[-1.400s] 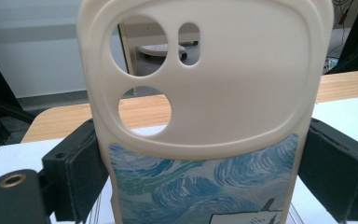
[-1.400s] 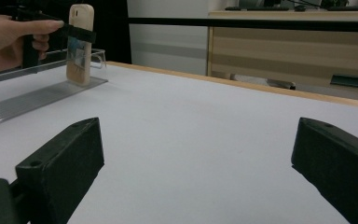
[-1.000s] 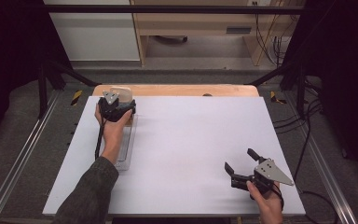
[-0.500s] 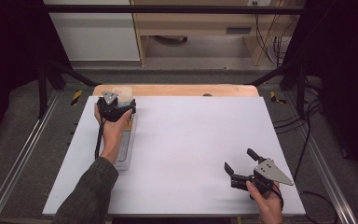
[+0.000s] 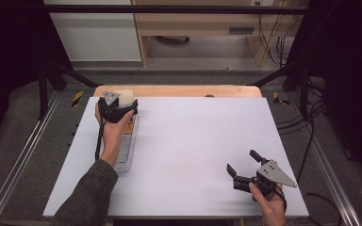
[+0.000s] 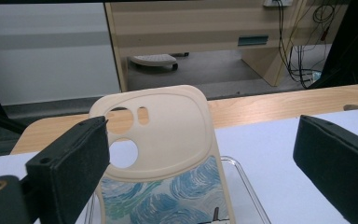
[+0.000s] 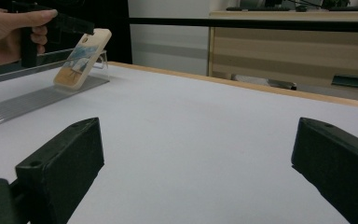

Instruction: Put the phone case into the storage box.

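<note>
Right gripper [image 5: 239, 163] near front table [image 5: 198, 141] edge, jaws spread, nothing between; wide bare surface ahead. Left gripper [image 6: 200, 154] at far-left edge, jaws apart around phone case [image 6: 168, 154] leaning tilted on clear stand [image 5: 125, 146]; contact unclear, case bottom cut off.

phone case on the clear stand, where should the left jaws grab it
Grip the phone case across its cream top end, by the camera holes, coming from above. It leans tilted on the clear stand, so that end stands raised and free. The left gripper is open around it.
</note>
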The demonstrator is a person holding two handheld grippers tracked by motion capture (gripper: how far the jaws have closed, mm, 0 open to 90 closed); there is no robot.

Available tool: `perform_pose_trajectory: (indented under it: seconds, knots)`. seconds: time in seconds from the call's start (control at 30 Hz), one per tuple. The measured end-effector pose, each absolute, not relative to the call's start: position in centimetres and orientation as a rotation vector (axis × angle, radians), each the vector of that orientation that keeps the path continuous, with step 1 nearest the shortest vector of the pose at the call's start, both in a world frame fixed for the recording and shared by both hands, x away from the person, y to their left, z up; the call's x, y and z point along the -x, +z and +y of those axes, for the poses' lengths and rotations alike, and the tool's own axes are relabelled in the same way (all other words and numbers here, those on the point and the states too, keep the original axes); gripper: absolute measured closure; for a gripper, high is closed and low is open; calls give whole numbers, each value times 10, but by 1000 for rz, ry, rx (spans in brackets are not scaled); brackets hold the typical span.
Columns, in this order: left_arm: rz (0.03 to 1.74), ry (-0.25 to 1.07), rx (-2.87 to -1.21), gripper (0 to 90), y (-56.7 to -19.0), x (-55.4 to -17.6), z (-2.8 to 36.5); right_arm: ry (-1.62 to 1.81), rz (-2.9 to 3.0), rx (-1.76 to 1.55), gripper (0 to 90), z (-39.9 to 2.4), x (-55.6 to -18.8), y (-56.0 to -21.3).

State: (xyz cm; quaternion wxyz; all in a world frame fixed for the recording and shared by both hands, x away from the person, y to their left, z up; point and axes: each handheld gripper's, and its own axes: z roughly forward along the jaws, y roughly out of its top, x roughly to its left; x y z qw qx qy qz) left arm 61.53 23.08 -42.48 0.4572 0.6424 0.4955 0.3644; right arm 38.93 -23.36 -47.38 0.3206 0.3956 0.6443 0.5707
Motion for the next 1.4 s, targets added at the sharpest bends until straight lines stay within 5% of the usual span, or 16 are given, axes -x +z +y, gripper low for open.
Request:
perform_pose_trajectory:
  seconds: [1.4]
  knots:
    - [1080, 797, -1645, 24, -403, -590, 223, 1501, 1693, -1033, 24, -231, -388, -473]
